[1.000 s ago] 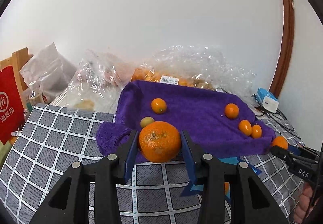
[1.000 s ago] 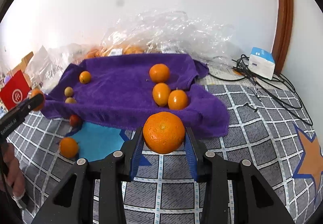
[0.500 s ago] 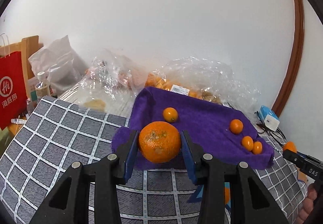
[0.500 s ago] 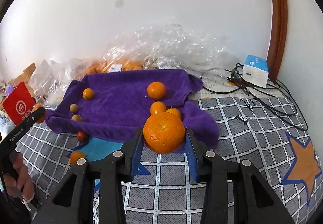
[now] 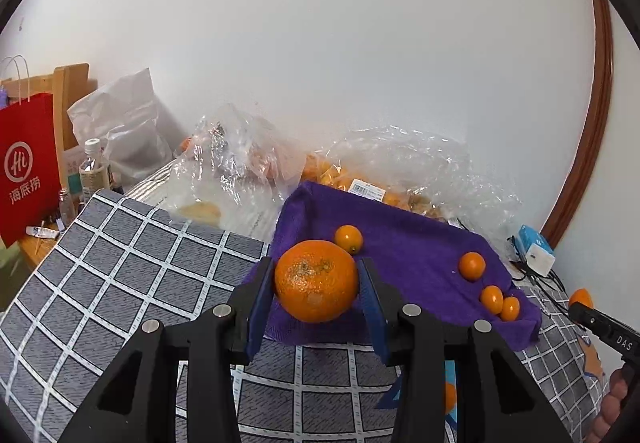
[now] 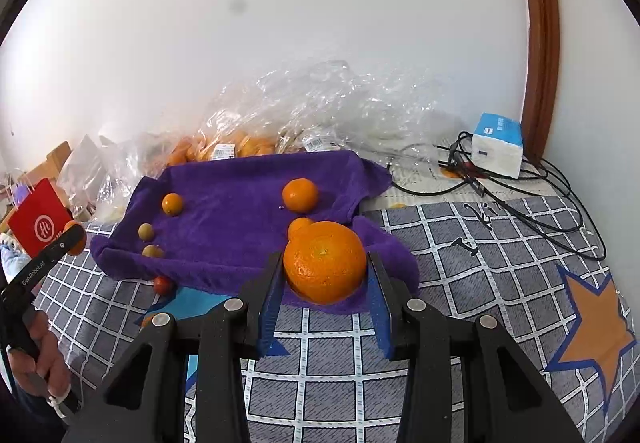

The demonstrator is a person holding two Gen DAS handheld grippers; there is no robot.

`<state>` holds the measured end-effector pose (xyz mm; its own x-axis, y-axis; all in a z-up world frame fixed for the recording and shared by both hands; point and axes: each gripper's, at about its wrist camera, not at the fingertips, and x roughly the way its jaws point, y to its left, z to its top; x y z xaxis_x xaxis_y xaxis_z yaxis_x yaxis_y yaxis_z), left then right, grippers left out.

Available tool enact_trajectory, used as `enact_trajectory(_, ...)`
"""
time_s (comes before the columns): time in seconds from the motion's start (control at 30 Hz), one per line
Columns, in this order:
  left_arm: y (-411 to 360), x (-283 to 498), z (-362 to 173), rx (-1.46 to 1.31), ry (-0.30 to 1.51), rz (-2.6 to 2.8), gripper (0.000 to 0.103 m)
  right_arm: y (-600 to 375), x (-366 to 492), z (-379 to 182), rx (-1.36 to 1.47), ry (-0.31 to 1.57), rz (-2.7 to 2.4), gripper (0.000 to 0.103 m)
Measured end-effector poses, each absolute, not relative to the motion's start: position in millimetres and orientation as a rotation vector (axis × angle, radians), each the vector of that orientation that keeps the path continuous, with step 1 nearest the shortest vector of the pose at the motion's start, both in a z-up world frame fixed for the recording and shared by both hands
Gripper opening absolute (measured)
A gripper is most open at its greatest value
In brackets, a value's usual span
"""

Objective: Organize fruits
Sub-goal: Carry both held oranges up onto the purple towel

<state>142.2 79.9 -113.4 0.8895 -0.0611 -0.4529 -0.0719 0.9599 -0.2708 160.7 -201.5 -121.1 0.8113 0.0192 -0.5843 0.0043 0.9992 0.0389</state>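
My left gripper (image 5: 316, 285) is shut on a large orange (image 5: 316, 286), held in the air in front of the near left edge of the purple towel (image 5: 408, 255). My right gripper (image 6: 325, 262) is shut on another large orange (image 6: 325, 262), held above the towel's (image 6: 232, 203) near right corner. Small oranges (image 6: 300, 194) and kumquats (image 6: 173, 203) lie on the towel, with two greenish small fruits (image 6: 145, 231) near its left edge. A small red fruit (image 6: 163, 285) lies on the checked cloth in front of the towel.
Clear plastic bags of fruit (image 5: 360, 179) lie behind the towel against the wall. A blue-white box (image 6: 497, 145) with black cables (image 6: 532, 203) is at the right. A red paper bag (image 5: 26, 167) and a bottle (image 5: 93, 167) stand at the left. The checked cloth (image 5: 132, 263) covers the surface.
Both grippers have risen and drawn back from the towel, each still holding its orange; the towel and its fruits look lower and farther away in both views.
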Motion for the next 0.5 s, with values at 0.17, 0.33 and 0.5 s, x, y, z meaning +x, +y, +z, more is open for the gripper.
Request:
enact_trajectory(0.17, 86.2, 145.2, -108.3, -0.323, 0.508, -0.016, 0.040, -200.0, 166.6, -116.2, 0.026, 0.618, 0.000, 0.039)
enact_trajectory(0.33, 86.6, 149.9, -93.3, -0.295, 0.504, -0.011, 0.040, -197.0, 174.4, -111.2, 0.018, 0.605, 0.008, 0.039)
enact_trajectory(0.5, 85.9, 160.0, -80.5, -0.272, 0.518, -0.017, 0.040, -193.9, 185.3, -112.2, 0.015, 0.608, 0.017, 0.039)
